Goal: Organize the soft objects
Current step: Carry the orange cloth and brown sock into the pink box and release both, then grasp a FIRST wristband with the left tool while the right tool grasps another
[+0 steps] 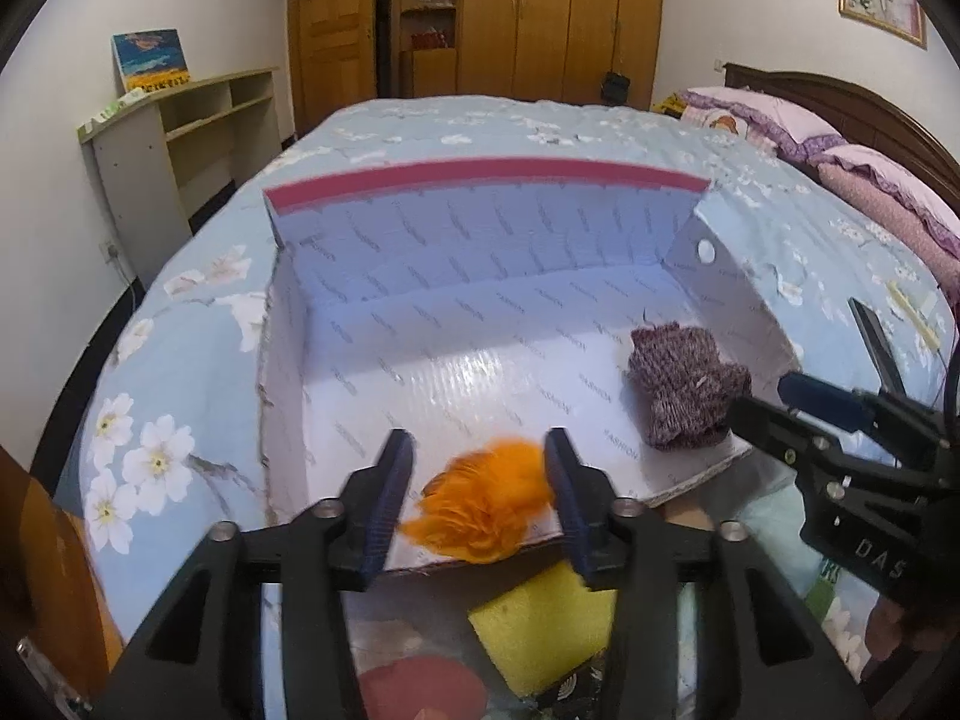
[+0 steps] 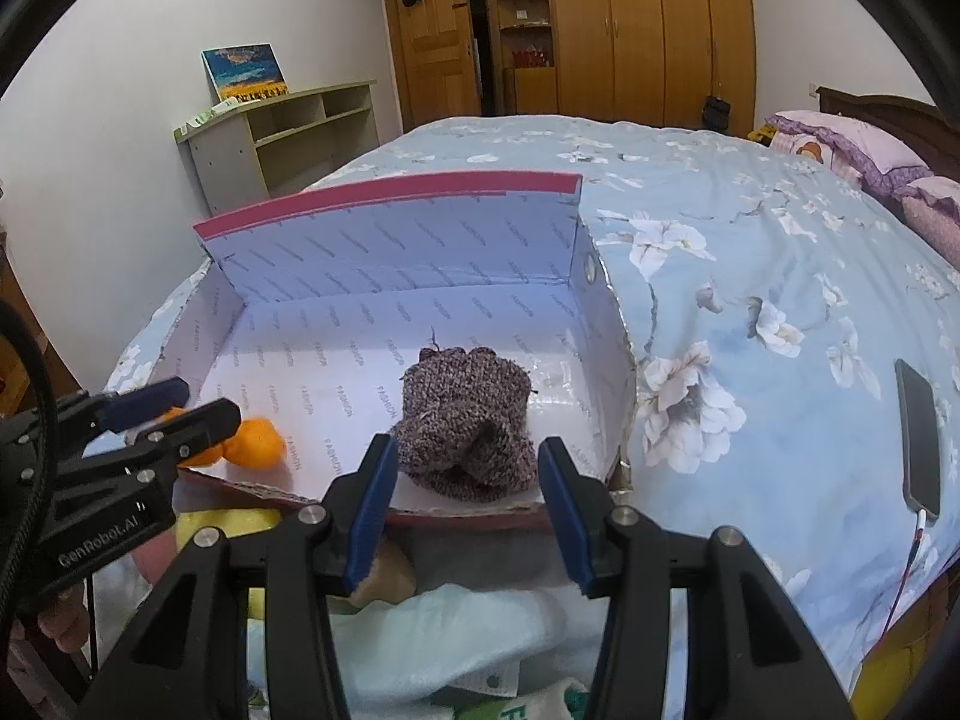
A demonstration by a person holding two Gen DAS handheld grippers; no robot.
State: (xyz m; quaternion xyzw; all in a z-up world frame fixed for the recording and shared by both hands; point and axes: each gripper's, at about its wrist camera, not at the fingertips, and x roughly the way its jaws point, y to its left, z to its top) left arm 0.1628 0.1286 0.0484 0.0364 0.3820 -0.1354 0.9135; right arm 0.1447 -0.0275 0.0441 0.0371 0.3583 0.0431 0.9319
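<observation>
Nearest the cameras, below the box's front edge: a yellow sponge (image 1: 534, 630), a red round thing (image 1: 420, 690) and a pale green cloth (image 2: 456, 642), heaped just short of the box. Beyond these, an open cardboard box (image 1: 480, 240) on the flowered bedspread (image 2: 750, 252), white inside with a printed pattern, lid raised at the back with a red edge. Inside, near the front left: an orange fluffy thing (image 1: 486, 498), blurred. Inside, toward the front right: a purple knitted glove (image 2: 468, 426), lying crumpled on the box floor, apart from the orange one. On the bedspread right of the box, a phone (image 2: 918, 438) with a cable. Farther off, pillows (image 1: 840, 144) against the headboard, a low shelf unit (image 2: 288, 132) with a painting on top, and wooden wardrobes (image 2: 630, 24) at the back wall.

Left gripper (image 1: 480, 498) reached over the front edge, jaws wide apart with the orange thing between them; touching the right finger, no squeeze visible. Right gripper (image 2: 465, 498) levelled at the front edge, jaws wide apart and empty, glove just beyond the fingertips, not gripped.
</observation>
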